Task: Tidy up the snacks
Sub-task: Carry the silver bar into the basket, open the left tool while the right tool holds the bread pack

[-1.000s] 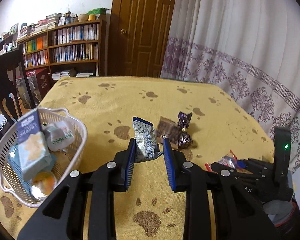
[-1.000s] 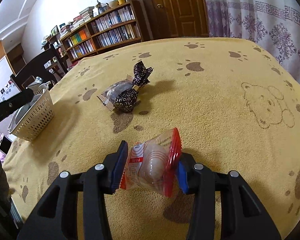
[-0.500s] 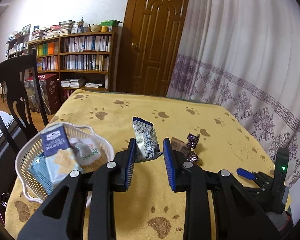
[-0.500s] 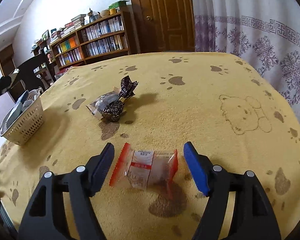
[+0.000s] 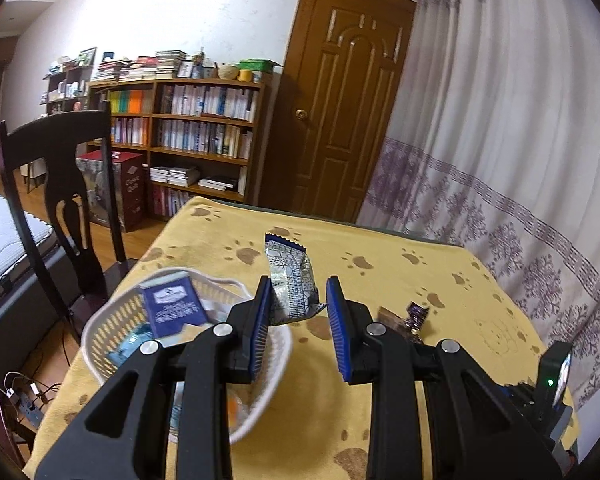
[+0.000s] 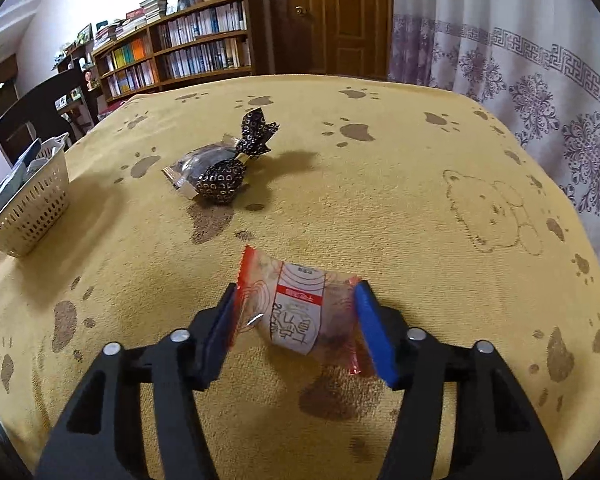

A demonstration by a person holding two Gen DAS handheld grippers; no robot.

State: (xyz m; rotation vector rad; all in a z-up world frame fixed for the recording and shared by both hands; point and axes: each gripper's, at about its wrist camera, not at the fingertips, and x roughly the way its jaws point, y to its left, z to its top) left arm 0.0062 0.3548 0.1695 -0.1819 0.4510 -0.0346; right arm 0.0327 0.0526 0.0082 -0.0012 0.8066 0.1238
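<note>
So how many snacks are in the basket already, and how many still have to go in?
Done: the white slotted basket already holds several snacks, including a dark blue packet.

In hand: the left gripper holds a silver-and-blue wrapper near the basket. The right gripper is closing around a red-edged clear packet.

Left: a black gold-patterned twist candy and a dark clear-wrapped snack lie on the yellow cloth.

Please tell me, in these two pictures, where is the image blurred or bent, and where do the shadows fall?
Left wrist view: the door and curtain bow from fisheye distortion; the basket rim below the left gripper is smeared. Right wrist view: mostly sharp; the dark twisted candy casts a soft shadow to its right, and the corners go black.
</note>
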